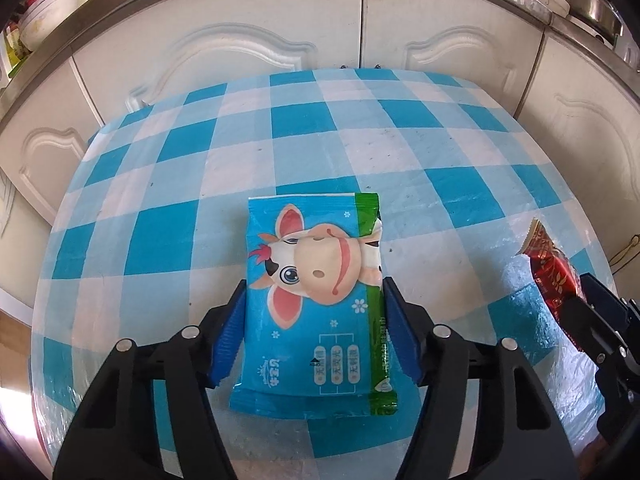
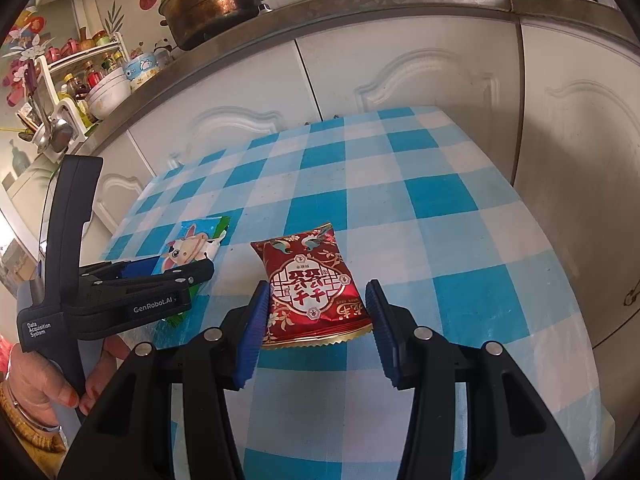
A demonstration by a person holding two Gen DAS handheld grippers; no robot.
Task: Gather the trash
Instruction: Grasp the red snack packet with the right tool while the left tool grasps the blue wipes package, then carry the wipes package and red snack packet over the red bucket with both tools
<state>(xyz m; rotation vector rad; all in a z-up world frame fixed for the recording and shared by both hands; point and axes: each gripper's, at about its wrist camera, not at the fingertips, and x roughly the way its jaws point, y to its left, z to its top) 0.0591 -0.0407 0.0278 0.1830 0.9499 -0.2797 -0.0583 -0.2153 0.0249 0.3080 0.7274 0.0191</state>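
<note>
A blue wet-wipe packet with a cartoon cow [image 1: 316, 284] lies flat on the blue-and-white checked tablecloth [image 1: 320, 140]. My left gripper [image 1: 314, 288] is open, its blue pads on either side of the packet, close to its edges. A red snack packet with gold trim [image 2: 314, 288] lies on the cloth to the right. My right gripper [image 2: 316, 292] is open and straddles the red packet, the left pad near it, the right pad a little apart. The cow packet [image 2: 192, 246] and left gripper [image 2: 192, 276] also show in the right wrist view.
White cabinet doors [image 1: 248, 48] stand right behind the table. A steel counter [image 2: 360, 4] above holds a large pot [image 2: 212, 0], bowls [image 2: 108, 92] and a spice rack. The red packet [image 1: 552, 280] and right gripper show at the right edge of the left wrist view.
</note>
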